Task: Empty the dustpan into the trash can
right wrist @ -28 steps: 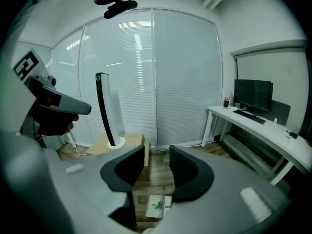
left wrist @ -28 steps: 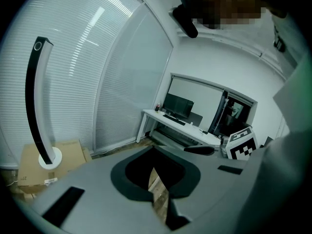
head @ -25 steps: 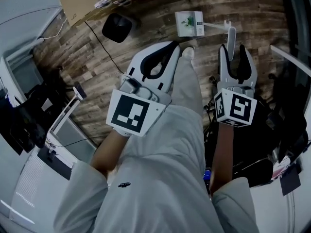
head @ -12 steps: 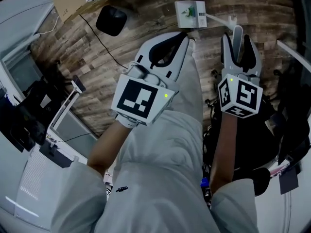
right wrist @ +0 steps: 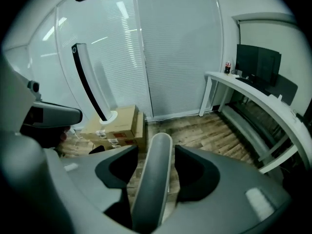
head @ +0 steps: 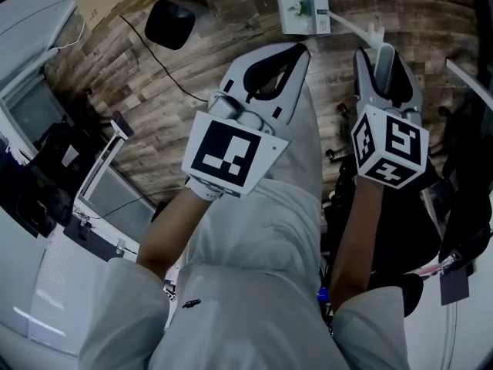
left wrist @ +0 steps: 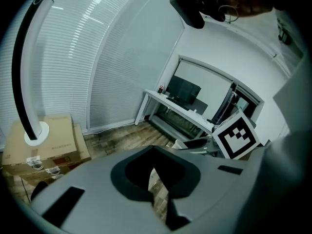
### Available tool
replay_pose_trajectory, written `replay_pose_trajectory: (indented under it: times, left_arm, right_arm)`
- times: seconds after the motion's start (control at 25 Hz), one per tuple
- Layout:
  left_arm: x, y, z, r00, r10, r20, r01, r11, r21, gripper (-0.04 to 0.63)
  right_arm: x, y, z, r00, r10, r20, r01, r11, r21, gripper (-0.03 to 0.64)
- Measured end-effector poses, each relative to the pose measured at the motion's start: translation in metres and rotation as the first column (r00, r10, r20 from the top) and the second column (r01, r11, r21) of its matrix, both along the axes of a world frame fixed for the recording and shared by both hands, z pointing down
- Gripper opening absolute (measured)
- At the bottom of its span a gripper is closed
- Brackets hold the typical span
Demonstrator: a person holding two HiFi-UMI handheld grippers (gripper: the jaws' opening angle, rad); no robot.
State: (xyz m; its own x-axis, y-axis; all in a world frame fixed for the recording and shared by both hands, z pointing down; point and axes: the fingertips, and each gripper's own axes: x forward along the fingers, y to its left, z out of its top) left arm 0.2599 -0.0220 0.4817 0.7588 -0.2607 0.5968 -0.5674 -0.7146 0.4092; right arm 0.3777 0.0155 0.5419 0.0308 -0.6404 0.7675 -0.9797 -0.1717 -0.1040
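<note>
head view: the person looks down their own pale trousers [head: 262, 230] at a wood floor [head: 177, 91]. the left gripper [head: 299, 50] hangs over the leg, tongs pressed together with nothing in them. the right gripper [head: 383, 62] sits beside it on the right, tongs spread, having just been opening. the grey end of the dustpan's handle [head: 383, 51] stands between its jaws. the handle runs up and left across the floor to the dustpan [head: 302, 11], a pale tray that lies flat near the top edge with something green in it. a black trash can [head: 169, 23] stands on the floor well to the left of the dustpan, apart from it.

left gripper view: the left gripper [left wrist: 152, 149] has its jaws met at the tips, only floor showing through the hollow behind them. cardboard boxes [left wrist: 44, 143] sit at the left by a window blind.

right gripper view: the right gripper [right wrist: 155, 147] has its jaws wide, and the handle [right wrist: 153, 179] rises between them with a thin gap on each side, so the pads are not pressing it. beyond are cardboard boxes [right wrist: 119, 123] and a white desk [right wrist: 243, 89].
</note>
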Motion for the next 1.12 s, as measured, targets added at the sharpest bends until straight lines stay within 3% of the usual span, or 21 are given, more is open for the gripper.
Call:
replay_pose_trajectory:
  times: [0.08, 0.24, 0.56, 0.88, 1.12]
  left_arm:
    - [0.004, 0.000, 0.005, 1.000, 0.005, 0.003, -0.005, 1.000, -0.004, 0.006]
    - [0.010, 0.000, 0.008, 1.000, 0.007, 0.000, -0.007, 1.000, -0.005, 0.006]
    - [0.011, -0.001, 0.009, 1.000, 0.011, 0.006, -0.011, 1.000, 0.004, 0.006]
    - [-0.006, 0.005, 0.012, 1.000, -0.008, 0.017, 0.008, 1.000, -0.001, 0.006]
    - [-0.024, 0.010, 0.008, 1.000, -0.025, 0.014, 0.025, 1.000, 0.014, 0.006]
  right_arm:
    - [0.003, 0.000, 0.006, 1.000, -0.020, -0.023, 0.019, 0.999, -0.040, 0.248]
    - [0.009, 0.000, 0.011, 0.999, 0.037, 0.016, -0.036, 0.999, -0.038, 0.150]
    - [0.011, -0.002, 0.011, 0.994, 0.092, 0.052, -0.091, 0.996, -0.007, 0.143]
    - [0.012, 0.005, 0.011, 0.993, 0.103, -0.061, -0.103, 0.995, -0.003, 0.123]
    - [0.003, 0.013, 0.010, 0.990, 0.114, -0.080, -0.114, 0.993, 0.007, 0.122]
